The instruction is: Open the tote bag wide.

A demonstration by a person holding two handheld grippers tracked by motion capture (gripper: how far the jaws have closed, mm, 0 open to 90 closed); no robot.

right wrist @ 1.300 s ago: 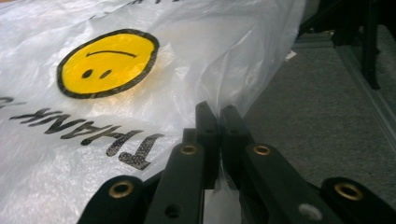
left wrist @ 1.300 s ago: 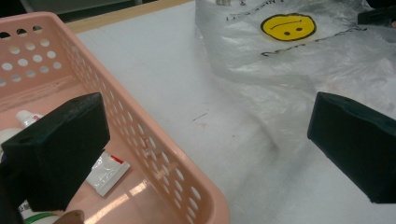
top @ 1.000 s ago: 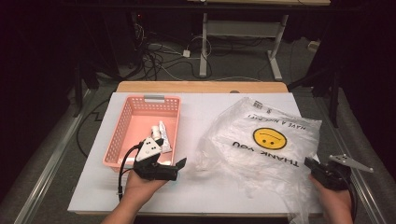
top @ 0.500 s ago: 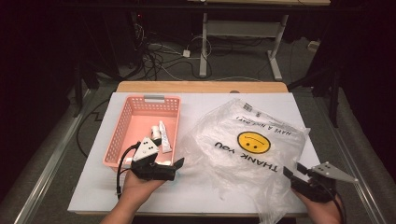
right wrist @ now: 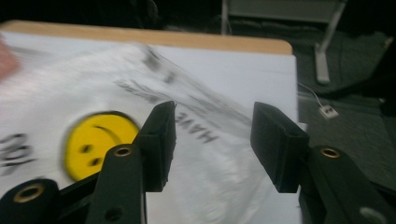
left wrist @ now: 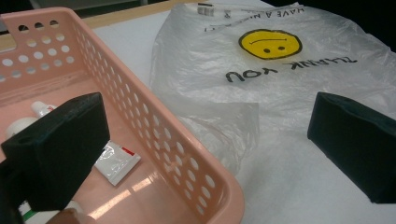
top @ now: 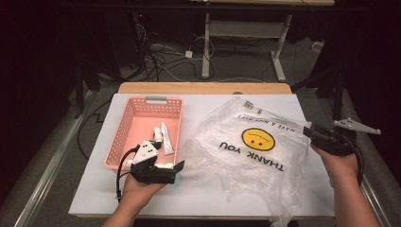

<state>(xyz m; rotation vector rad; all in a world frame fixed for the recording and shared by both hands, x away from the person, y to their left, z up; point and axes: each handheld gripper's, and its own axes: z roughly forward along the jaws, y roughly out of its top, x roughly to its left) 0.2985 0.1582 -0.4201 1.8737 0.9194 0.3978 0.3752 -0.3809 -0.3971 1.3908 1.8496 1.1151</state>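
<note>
Plastic bag (top: 250, 156) covers most of the right half of the white counter (top: 99, 184) — clear, crumpled film with a yellow smiley and upside-down "THANK YOU" print, its long axis running from the far right edge down toward the person's near side. Left of it, close beside, stands the pink basket (top: 124, 133), holding a couple of small tubes (top: 166, 139).

Right claw (top: 308, 132) hovers at the bag's far right edge, pointing left across the film; in the right gripper view its jaws have just been opening and stand partly apart, with nothing pinched between them, the film lying beyond and under them. So the bag lies to this claw's left and below it, and this hand is plainly the nearer one to the bag's right border.

Left claw (top: 177, 166) sits at the basket's near right corner, jaws wide apart and holding nothing — in the left gripper view one jaw hangs over the basket's inside, the other over the counter just short of the bag's left fringe.
</note>
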